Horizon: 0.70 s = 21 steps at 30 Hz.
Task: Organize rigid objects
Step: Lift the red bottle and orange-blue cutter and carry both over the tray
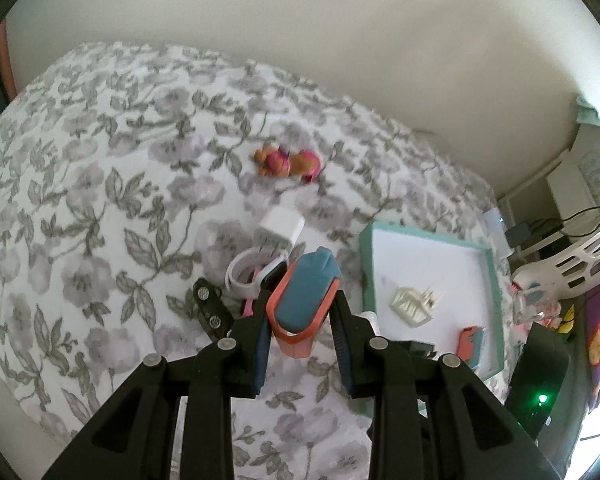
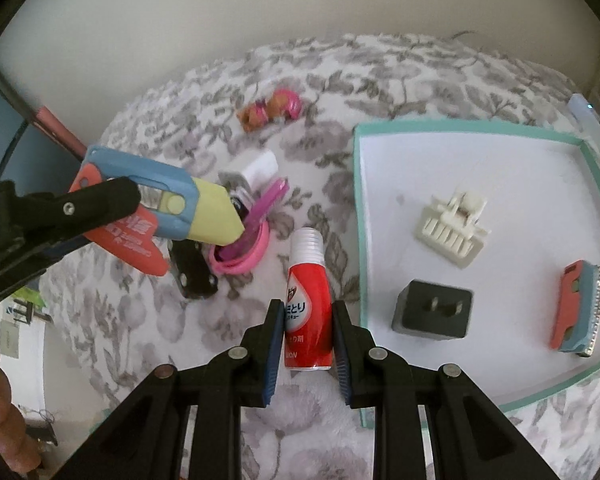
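Note:
My left gripper (image 1: 300,312) is shut on a blue, orange and yellow box cutter (image 1: 306,300), held above the floral bedspread; it also shows in the right wrist view (image 2: 156,204). My right gripper (image 2: 306,312) straddles a red and white tube (image 2: 308,300) lying on the bed; its jaws stand close beside the tube. A teal-rimmed white tray (image 2: 358,208) holds a cream hair claw (image 2: 452,232), a black plug adapter (image 2: 434,314) and an orange-blue clip (image 2: 580,316).
A white charger (image 1: 280,230), white cable, pink hair ties (image 2: 244,256), black clip (image 2: 192,272) and pink-orange toy (image 2: 268,110) lie on the bed. A white basket (image 1: 580,252) and clutter stand at the right bedside.

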Each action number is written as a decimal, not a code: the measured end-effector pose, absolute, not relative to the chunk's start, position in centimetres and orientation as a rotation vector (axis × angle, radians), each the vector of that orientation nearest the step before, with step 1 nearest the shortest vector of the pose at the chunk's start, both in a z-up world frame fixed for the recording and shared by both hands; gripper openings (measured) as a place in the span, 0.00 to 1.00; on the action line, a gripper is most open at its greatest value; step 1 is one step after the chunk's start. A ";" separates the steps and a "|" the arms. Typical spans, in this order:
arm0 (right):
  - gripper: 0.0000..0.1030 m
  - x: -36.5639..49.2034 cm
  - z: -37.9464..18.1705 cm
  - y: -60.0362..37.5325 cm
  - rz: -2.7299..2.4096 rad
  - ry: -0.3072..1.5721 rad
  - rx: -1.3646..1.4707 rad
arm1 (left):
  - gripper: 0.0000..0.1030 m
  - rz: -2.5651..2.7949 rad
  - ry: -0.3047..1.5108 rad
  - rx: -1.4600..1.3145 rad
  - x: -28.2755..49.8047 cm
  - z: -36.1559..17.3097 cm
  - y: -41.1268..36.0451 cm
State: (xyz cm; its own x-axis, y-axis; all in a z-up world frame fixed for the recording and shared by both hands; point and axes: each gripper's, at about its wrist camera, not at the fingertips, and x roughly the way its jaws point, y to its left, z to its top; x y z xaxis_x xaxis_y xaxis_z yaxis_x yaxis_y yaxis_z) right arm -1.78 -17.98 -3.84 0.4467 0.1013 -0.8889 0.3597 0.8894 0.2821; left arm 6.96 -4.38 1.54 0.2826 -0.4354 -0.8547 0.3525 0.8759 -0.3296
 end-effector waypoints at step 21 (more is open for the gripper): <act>0.24 -6.0 -0.1 -27.2 -0.379 0.914 0.615 | 0.29 -0.626 1.054 -0.032 5.6 4.9 -10.1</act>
